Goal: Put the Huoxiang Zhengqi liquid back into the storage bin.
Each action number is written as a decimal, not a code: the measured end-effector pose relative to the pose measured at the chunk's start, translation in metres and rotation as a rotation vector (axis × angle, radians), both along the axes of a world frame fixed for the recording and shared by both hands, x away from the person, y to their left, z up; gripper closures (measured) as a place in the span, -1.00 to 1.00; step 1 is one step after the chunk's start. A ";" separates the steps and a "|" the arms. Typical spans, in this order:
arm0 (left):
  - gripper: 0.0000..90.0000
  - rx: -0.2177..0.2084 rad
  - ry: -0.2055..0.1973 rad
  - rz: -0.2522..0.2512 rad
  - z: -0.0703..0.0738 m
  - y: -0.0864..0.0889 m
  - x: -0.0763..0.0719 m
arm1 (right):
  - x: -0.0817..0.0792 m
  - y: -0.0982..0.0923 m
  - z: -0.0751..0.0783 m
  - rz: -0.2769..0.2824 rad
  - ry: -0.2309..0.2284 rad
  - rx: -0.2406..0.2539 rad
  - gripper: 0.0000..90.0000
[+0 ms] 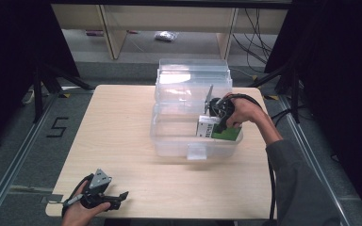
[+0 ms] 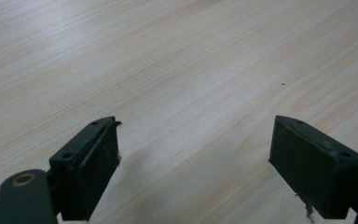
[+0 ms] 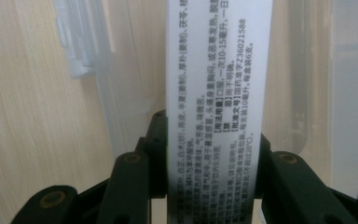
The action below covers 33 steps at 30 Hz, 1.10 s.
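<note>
A green and white carton (image 1: 219, 129) sits inside the clear plastic bin (image 1: 169, 141) on the wooden table, at the bin's right end. My right gripper (image 1: 219, 123) reaches down into the bin and is shut on the carton. In the right gripper view the carton's white printed side (image 3: 216, 112) stands between the two black jaws, which press on it from both sides. My left gripper (image 1: 122, 197) rests at the table's front left corner, held by a hand. Its jaws stand wide apart over bare wood, and its fingers (image 2: 91, 172) hold nothing.
The bin's clear lid (image 1: 193, 77) stands tilted open behind it at the table's far edge. Black stands and cables flank the table (image 1: 122, 117) on both sides. A number 5 is marked on the floor (image 1: 56, 127) to the left.
</note>
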<state>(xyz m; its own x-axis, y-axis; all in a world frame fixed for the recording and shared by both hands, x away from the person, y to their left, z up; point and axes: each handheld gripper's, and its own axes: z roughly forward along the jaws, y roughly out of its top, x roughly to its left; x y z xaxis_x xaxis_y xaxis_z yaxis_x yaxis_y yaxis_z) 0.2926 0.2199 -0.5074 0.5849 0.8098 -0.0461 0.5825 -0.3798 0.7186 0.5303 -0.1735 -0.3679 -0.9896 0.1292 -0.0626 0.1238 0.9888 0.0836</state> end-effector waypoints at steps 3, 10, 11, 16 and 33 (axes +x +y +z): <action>-0.66 -0.006 0.003 0.000 0.000 -0.001 -0.001 | 0.003 -0.001 -0.004 0.025 -0.008 -0.002 0.43; -0.66 0.001 -0.001 -0.003 0.000 0.000 0.000 | 0.001 0.002 -0.014 0.004 0.011 -0.013 0.43; -0.66 0.007 -0.002 0.003 0.000 0.000 0.000 | 0.001 0.002 -0.016 0.002 0.015 -0.015 0.43; -0.66 -0.022 0.000 0.001 0.000 -0.001 -0.001 | 0.001 0.003 -0.021 -0.022 0.034 -0.051 0.43; -0.66 0.005 0.001 -0.006 0.001 0.000 0.000 | 0.008 -0.001 -0.040 0.041 0.037 -0.029 0.42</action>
